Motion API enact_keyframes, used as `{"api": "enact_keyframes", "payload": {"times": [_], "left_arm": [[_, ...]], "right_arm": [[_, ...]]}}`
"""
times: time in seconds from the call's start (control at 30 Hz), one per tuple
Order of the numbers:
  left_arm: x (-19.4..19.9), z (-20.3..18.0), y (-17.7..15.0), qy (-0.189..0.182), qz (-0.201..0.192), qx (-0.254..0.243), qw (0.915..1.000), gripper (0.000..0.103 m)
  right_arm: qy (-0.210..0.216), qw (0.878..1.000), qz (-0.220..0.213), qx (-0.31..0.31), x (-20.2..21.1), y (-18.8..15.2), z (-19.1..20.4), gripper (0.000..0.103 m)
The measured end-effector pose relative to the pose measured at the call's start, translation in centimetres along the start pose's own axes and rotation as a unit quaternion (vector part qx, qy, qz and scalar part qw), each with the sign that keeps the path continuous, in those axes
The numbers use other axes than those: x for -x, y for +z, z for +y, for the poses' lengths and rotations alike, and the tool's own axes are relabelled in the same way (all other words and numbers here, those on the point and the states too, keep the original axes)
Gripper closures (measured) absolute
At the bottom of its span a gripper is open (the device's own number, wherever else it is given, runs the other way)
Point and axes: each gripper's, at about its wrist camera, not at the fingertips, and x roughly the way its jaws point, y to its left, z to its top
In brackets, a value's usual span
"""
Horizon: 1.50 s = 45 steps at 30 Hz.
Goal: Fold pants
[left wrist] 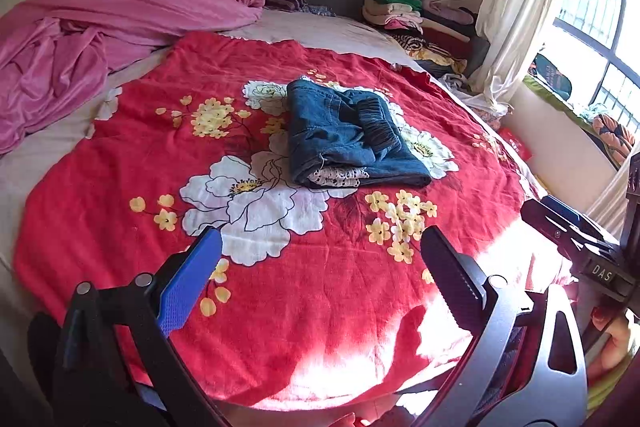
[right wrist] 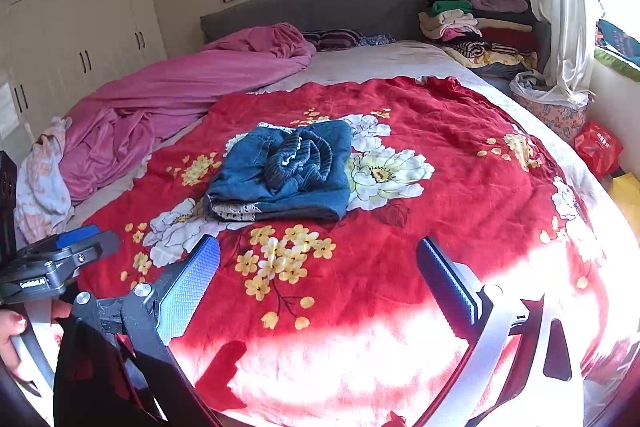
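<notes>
Blue denim pants lie folded in a compact bundle on the red floral blanket, with the elastic waistband on top and white lace trim at the near edge. They also show in the right wrist view. My left gripper is open and empty, held back near the foot of the bed, well short of the pants. My right gripper is open and empty too, also near the foot of the bed. The right gripper's body shows at the right edge of the left view.
A crumpled pink quilt lies at the left of the bed. Stacks of folded clothes sit at the head on the right. A curtain, a basket and a red bag stand by the window side.
</notes>
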Motion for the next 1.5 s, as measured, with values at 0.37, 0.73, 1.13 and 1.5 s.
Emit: {"api": "enact_keyframes", "payload": {"times": [0.37, 0.73, 1.13, 1.5], "left_arm": [[-1.5, -0.1, -2.2, 0.004, 0.031, -0.008, 0.9995, 0.01], [-1.7, 0.1, -2.3, 0.013, 0.032, -0.002, 0.9994, 0.01], [-1.5, 0.1, -2.2, 0.022, 0.031, -0.003, 0.9993, 0.01], [-1.7, 0.2, -2.2, 0.025, 0.036, -0.004, 0.999, 0.01]], "right_arm": [[-0.004, 0.999, 0.036, -0.014, -1.4, -2.7, -0.2, 0.005], [-0.006, 0.999, 0.042, -0.013, -1.5, -2.9, -0.4, 0.005], [-0.007, 0.999, 0.045, -0.011, -1.5, -2.8, -0.2, 0.005], [-0.009, 0.999, 0.044, -0.011, -1.4, -2.8, -0.2, 0.005]]}}
